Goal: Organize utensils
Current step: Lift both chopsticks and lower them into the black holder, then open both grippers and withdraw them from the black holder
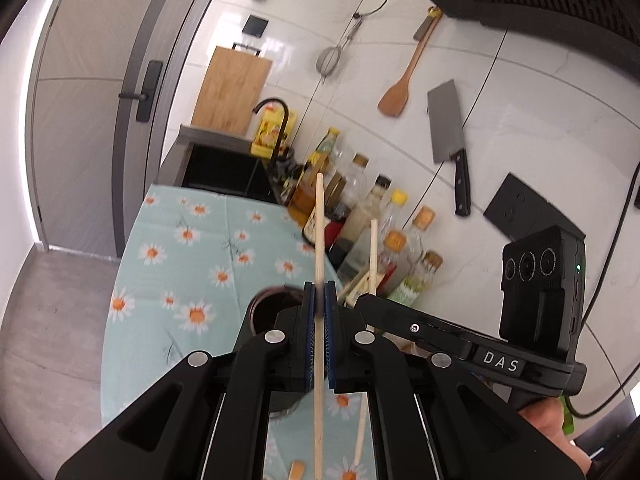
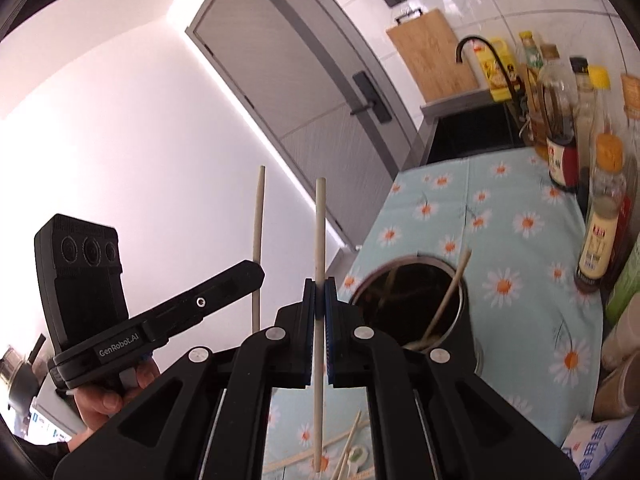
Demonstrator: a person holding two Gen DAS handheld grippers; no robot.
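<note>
My left gripper (image 1: 319,294) is shut on a pale wooden chopstick (image 1: 319,224) that stands upright above the table. My right gripper (image 2: 319,292) is shut on a second chopstick (image 2: 320,232), also upright. Each view shows the other gripper beside it with its chopstick: the right one in the left wrist view (image 1: 373,248), the left one in the right wrist view (image 2: 258,216). A dark round utensil holder (image 2: 416,300) stands on the daisy cloth (image 2: 520,224) just right of my right gripper and holds one chopstick (image 2: 450,296). The holder also shows behind my left gripper (image 1: 264,308).
Several sauce and oil bottles (image 1: 384,224) stand along the tiled wall. A black sink (image 1: 224,172) with a faucet lies beyond the cloth. Loose chopsticks (image 2: 344,448) and a small spoon lie on the cloth near me. A cleaver (image 1: 448,136) and wooden spatula (image 1: 400,88) hang on the wall.
</note>
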